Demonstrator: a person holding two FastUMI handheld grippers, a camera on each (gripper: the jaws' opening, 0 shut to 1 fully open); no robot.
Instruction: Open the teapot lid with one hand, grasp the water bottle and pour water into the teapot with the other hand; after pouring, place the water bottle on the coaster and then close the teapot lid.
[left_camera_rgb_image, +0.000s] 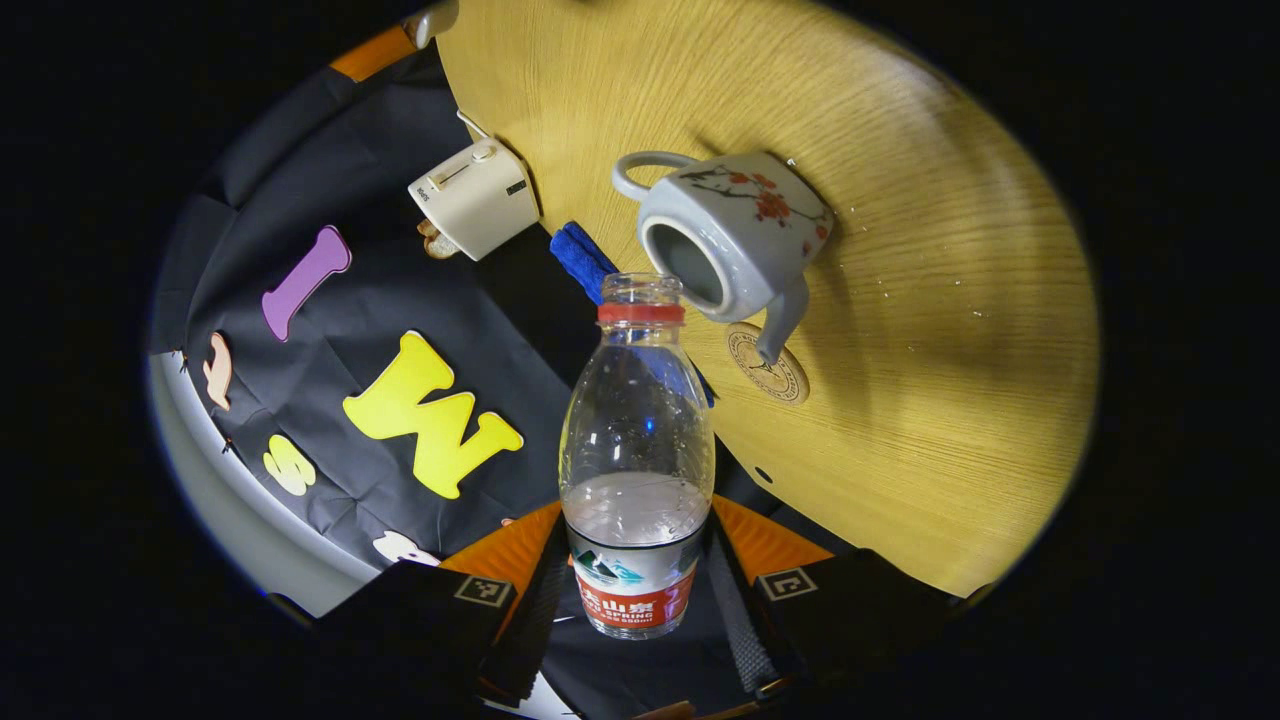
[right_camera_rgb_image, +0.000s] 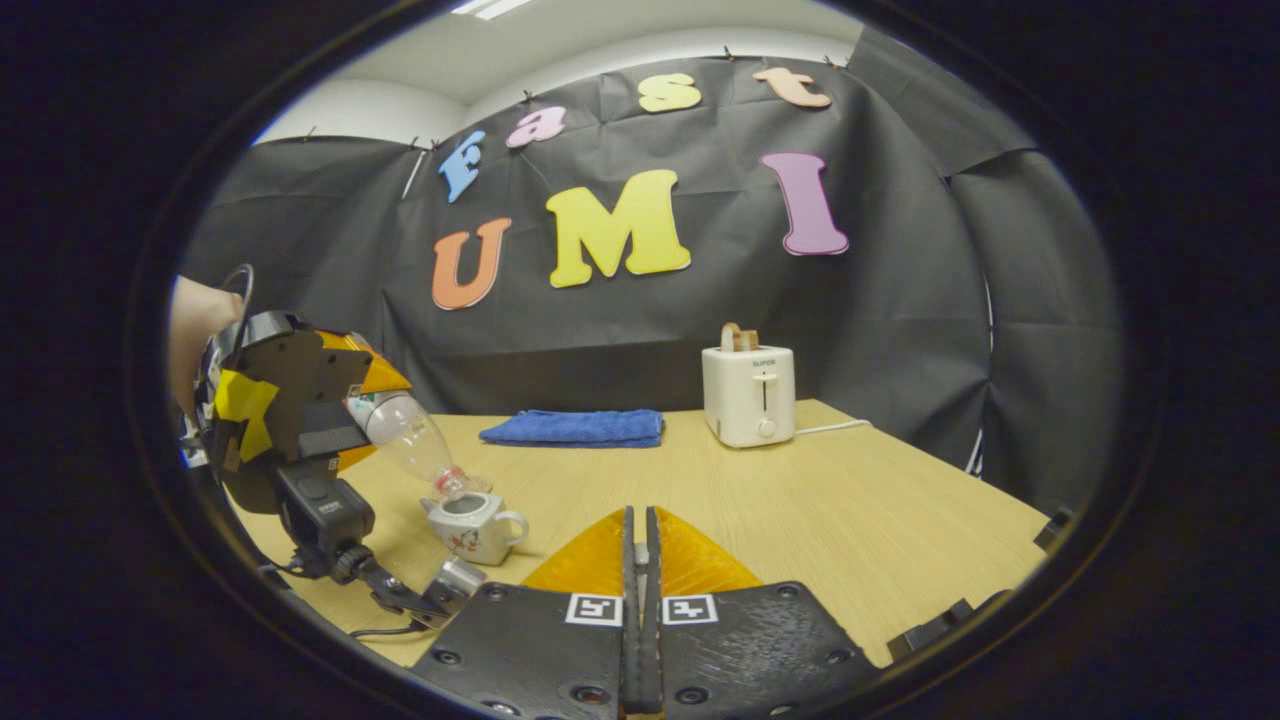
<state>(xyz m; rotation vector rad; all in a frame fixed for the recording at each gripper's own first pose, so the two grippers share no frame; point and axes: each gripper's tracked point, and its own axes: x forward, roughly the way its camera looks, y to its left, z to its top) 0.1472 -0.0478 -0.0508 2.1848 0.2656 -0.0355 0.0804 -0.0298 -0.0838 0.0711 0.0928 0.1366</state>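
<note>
Teapot (left_camera_rgb_image: 735, 235), white with a red blossom sprig, stands lidless on the tabletop (left_camera_rgb_image: 950, 300), its round mouth bare and its spout lying over the round coaster (left_camera_rgb_image: 770, 365) as seen in the left gripper view. The bottle (left_camera_rgb_image: 637, 460), clear plastic with a red neck ring and no cap, is clamped near its base between the left tongs (left_camera_rgb_image: 637, 590); about a third of it holds water, settled toward the base. In the right gripper view the bottle (right_camera_rgb_image: 415, 435) is tilted neck-down, its mouth just over the teapot (right_camera_rgb_image: 475, 525), so pouring is judged to be under way or about to begin; no stream can be made out. The right tongs (right_camera_rgb_image: 640, 570) stand together with no gap between them; the lid is presumably held, but none can be seen there. Done, by this evidence: lid off, bottle grasped and brought to the mouth. Left: finishing the pour, setting the bottle on the coaster, closing the lid. A toaster (right_camera_rgb_image: 748, 395) and a blue cloth (right_camera_rgb_image: 575, 427) lie farther back.
</note>
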